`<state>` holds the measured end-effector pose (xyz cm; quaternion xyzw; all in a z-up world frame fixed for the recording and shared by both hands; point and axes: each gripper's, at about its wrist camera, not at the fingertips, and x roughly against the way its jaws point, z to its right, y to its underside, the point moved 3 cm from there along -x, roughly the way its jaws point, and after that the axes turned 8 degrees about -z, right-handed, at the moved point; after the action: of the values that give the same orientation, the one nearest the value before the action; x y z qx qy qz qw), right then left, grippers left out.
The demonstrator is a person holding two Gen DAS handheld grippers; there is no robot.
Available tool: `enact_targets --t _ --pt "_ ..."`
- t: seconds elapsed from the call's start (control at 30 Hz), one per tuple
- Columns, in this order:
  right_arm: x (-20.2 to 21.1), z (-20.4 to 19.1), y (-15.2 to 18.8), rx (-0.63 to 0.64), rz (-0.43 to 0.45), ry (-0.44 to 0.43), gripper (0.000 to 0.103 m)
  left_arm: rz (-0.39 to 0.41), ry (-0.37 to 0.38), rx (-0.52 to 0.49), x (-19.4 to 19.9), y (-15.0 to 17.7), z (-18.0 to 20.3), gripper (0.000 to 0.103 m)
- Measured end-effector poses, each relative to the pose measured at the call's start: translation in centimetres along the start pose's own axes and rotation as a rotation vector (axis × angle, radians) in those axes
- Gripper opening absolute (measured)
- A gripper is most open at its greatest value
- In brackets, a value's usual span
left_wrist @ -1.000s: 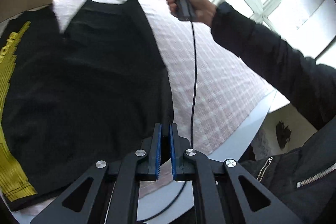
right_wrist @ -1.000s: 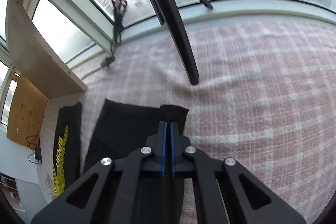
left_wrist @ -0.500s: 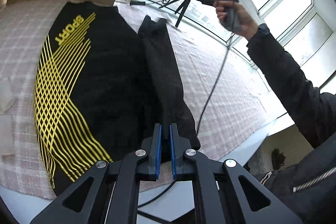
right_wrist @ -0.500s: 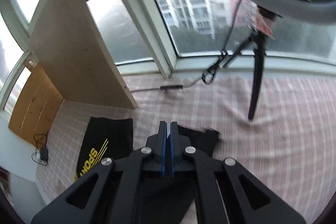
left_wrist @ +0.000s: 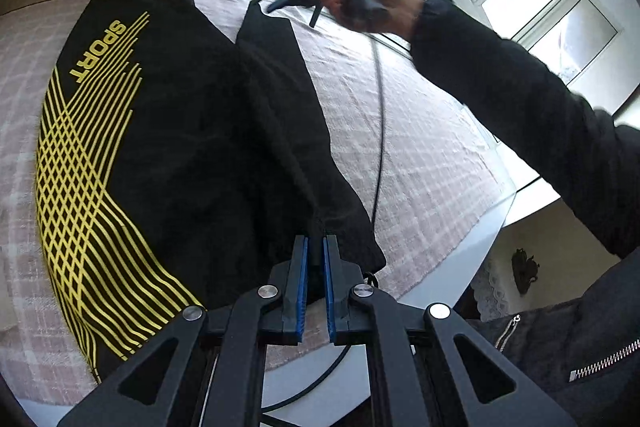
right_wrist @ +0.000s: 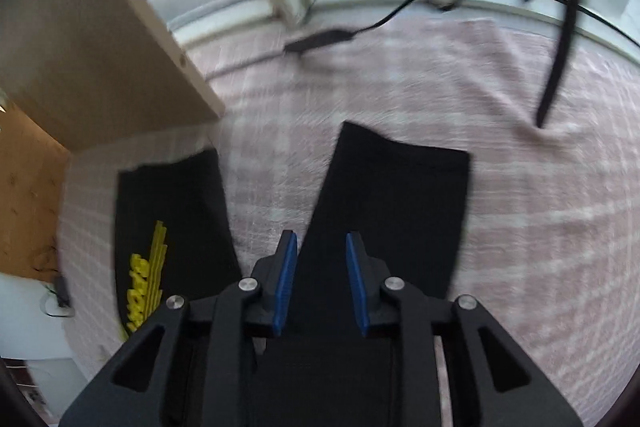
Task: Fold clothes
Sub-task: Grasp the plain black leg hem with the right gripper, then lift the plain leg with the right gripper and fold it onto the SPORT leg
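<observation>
We see a black garment of matt, soft cloth with a flat yellow print. It lies on a pink checked cover of rough, nubbly woven cloth. The left gripper and right gripper are matt black plastic with ribbed blue pads and shiny metal rivets. On the far left stands a pale, smooth wooden board.
</observation>
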<state>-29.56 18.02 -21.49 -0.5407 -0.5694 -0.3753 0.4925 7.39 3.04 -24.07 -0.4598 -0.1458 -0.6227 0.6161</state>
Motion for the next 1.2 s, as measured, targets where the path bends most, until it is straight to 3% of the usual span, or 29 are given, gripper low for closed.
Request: enact_targets --t 0.3,0.37,0.43,0.47,0.7,0.8,0.93,1.03,1.07,1.2 --pt "-3.3 -0.6 -2.3 -0.002 -0.056 0.177 0.026 0.008 0.001 -0.003 -0.1 0.4 0.3 0.007" --pt "-3.3 -0.4 -2.0 -0.016 -0.054 0.172 0.025 0.007 -0.003 -0.006 -0.1 0.5 0.3 0.007" --pt "-2.9 -0.1 -1.8 -0.029 -0.041 0.132 0.006 0.006 -0.001 -0.008 0.0 0.5 0.3 0.007" --pt "-2.5 0.1 -1.6 -0.027 -0.033 0.116 0.003 0.005 -0.001 -0.009 0.0 0.5 0.4 0.007" --pt "1.6 1.2 -0.9 -0.030 0.063 0.024 0.002 0.028 0.015 -0.008 0.7 0.5 0.7 0.007" --pt "3.5 0.3 -1.3 -0.011 0.089 -0.002 0.002 0.045 0.013 0.005 1.3 0.7 0.4 0.007" --pt "2.7 -1.9 -1.7 0.059 0.015 0.127 0.004 0.037 0.018 0.013 1.2 1.1 0.0 0.007" --pt "0.3 -1.8 -1.9 0.049 -0.064 0.223 0.016 0.039 0.015 0.002 1.0 1.2 0.4 0.007" --pt "-0.2 -1.7 -1.9 0.049 -0.073 0.237 0.021 0.039 0.018 -0.001 0.9 1.2 0.5 0.007" --pt "-1.9 -1.9 -0.8 0.063 -0.129 0.240 0.021 0.034 0.024 -0.016 0.6 1.3 1.0 0.007"
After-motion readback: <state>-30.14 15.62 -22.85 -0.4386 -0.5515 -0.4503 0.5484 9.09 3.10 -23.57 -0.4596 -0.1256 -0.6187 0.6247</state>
